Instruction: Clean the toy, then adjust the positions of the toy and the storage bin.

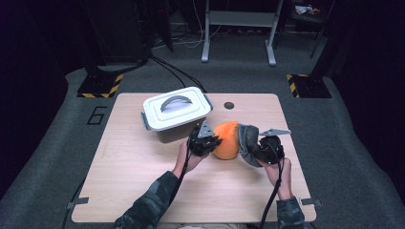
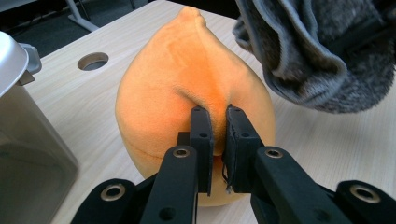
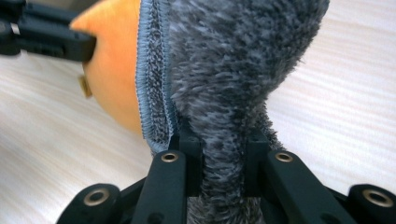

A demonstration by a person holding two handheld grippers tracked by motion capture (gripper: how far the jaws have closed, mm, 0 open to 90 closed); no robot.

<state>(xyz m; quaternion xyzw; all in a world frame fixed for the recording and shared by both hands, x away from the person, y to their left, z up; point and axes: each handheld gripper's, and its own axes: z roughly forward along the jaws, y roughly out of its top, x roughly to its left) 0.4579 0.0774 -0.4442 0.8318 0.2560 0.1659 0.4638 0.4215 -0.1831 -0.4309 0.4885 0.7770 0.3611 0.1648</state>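
An orange plush ball [image 1: 226,140] rests on the wooden table [image 1: 143,186] between the two hands. My left gripper [image 1: 210,141] is shut on a pinched fold of its orange fabric [image 2: 187,79], jaws almost together. My right gripper [image 1: 252,149] is shut on a grey fuzzy cloth [image 1: 247,138], whose pile bunches between the jaws [image 3: 224,154]. In the right gripper view the grey cloth's blue-stitched hem [image 3: 148,93] lies against the orange ball [image 3: 116,60], with the left gripper's black jaws at the upper left. The cloth [image 2: 317,51] hangs just right of the ball in the left gripper view.
A white lidded box [image 1: 175,110] with a grey handle stands at the back left of the table, close to my left gripper. A round cable hole [image 1: 229,105] sits near the far edge. Bare tabletop spreads at the left and front.
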